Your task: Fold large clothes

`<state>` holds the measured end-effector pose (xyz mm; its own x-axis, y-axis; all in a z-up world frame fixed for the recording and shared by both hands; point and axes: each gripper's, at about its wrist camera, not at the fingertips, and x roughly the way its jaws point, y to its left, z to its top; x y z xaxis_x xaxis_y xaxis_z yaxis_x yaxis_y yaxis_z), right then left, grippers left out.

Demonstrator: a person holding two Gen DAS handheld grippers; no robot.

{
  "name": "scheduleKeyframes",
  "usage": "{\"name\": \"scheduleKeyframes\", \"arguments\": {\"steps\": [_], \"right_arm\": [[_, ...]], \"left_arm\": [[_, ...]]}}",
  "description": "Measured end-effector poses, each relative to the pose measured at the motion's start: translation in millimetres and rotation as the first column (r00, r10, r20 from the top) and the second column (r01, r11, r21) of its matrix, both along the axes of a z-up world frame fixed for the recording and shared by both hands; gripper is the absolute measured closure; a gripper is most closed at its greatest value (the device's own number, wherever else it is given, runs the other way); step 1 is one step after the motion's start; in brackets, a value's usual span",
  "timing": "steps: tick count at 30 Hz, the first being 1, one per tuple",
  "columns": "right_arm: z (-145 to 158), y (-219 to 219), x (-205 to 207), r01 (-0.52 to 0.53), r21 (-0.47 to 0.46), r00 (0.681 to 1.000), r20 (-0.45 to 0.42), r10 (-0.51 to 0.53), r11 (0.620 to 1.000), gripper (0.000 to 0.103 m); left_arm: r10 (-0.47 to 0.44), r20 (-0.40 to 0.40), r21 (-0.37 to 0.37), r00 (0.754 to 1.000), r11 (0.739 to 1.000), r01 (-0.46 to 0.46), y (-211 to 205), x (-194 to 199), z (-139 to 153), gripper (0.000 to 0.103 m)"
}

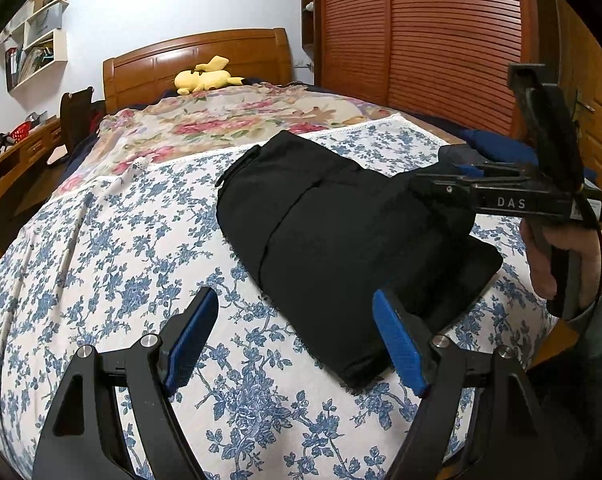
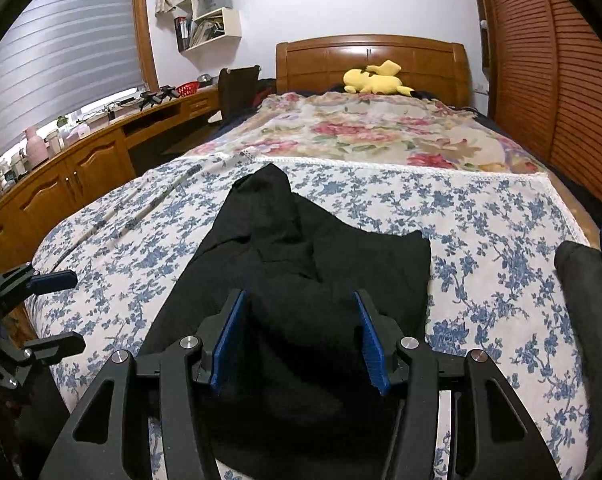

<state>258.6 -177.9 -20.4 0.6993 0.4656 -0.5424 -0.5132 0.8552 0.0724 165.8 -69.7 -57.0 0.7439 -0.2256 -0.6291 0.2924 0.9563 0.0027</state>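
A black garment (image 1: 329,240) lies folded into a thick oblong on the blue-flowered sheet (image 1: 121,248), with its near end at the bed's front edge. My left gripper (image 1: 295,296) hovers open just before that near end; its right finger (image 1: 401,344) overlaps the garment's corner and its left finger is over bare sheet. In the right wrist view the garment (image 2: 321,264) runs away from me. My right gripper (image 2: 299,296) stands partly open around a heaped fold of it, and the blue pads (image 2: 229,344) show bare. The left wrist view shows the right gripper (image 1: 433,184) side-on, a hand (image 1: 561,256) holding it.
A floral blanket (image 2: 373,132) covers the far half of the bed, with a yellow plush toy (image 2: 375,78) by the wooden headboard (image 2: 373,56). Louvred wardrobe doors (image 1: 441,40) run along the right. A wooden desk (image 2: 73,176) lines the left. Dark blue cloth (image 1: 497,148) lies at the bed's right edge.
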Motion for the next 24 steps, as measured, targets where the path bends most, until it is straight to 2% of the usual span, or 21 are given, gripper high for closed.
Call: {"name": "scheduleKeyframes", "arguments": {"steps": [3,4,5,6,8,14,18,24], "right_arm": [[-3,0,0,-0.014,-0.012,1.0,-0.008,0.014,1.0,0.048],[-3,1,-2,-0.023,-0.017,1.0,-0.008,0.023,1.0,0.059],[-3,1,-5,-0.03,-0.026,1.0,-0.004,0.03,0.999,0.078],[-4,2,-7,-0.042,-0.043,0.999,-0.004,0.041,0.998,0.086],[-6,1,-13,-0.069,-0.072,0.998,0.001,0.069,0.995,0.093],[8,-18,-43,-0.09,-0.053,0.994,0.063,0.093,0.995,0.097],[20,-36,-66,-0.043,-0.027,0.989,0.143,0.046,0.999,0.098],[18,-65,-76,0.019,-0.027,0.994,0.111,-0.016,0.999,0.098]], "left_arm": [[0.0,0.0,0.001,1.0,1.0,0.0,0,0,0,0.023],[0.0,0.0,0.001,1.0,1.0,0.0,0,0,0,0.023],[-0.001,0.0,0.001,1.0,1.0,0.001,-1,0,0,0.023],[-0.001,0.001,0.0,1.0,1.0,0.001,-2,0,0,0.023],[-0.004,0.001,0.0,1.0,1.0,0.004,-3,1,-1,0.023],[-0.016,0.003,-0.002,1.0,1.0,0.016,-14,2,-1,0.023],[-0.028,0.007,-0.002,1.0,1.0,0.028,-23,3,0,0.023],[-0.043,0.014,0.004,0.999,0.999,0.043,-34,4,0,0.023]]}}
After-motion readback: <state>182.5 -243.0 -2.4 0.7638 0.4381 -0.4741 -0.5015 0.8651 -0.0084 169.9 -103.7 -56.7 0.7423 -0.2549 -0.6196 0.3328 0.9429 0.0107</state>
